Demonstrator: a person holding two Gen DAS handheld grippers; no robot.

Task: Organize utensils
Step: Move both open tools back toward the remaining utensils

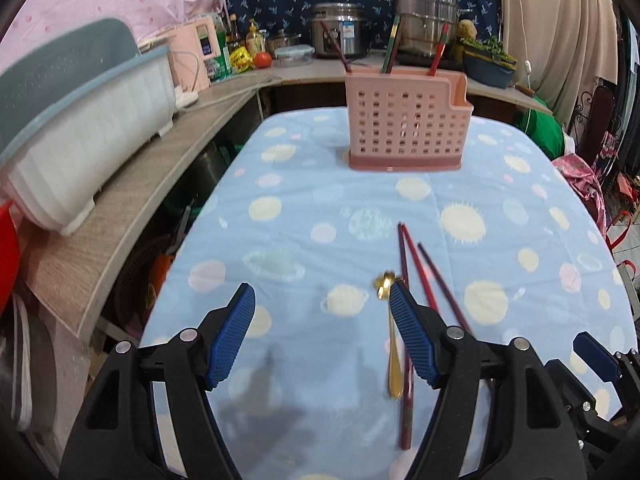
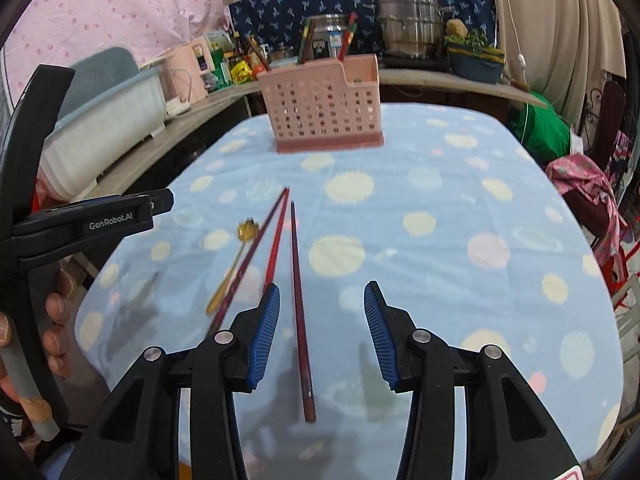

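Observation:
A pink perforated utensil holder [image 1: 404,122] [image 2: 324,110] stands at the far end of the table and holds three chopsticks [image 1: 390,46]. Three dark red chopsticks [image 1: 424,276] [image 2: 298,288] and a gold spoon [image 1: 390,336] [image 2: 230,268] lie on the blue spotted cloth. My left gripper [image 1: 322,300] is open and empty above the cloth, its right finger over the spoon. My right gripper [image 2: 322,296] is open and empty, with one chopstick lying between its fingers.
A white and blue dish rack [image 1: 80,136] sits on the wooden shelf at the left. Pots [image 1: 426,20], bottles and a planter [image 1: 486,62] crowd the back counter. A chair with clothes [image 2: 592,196] stands to the right. The left gripper's body [image 2: 80,220] shows in the right wrist view.

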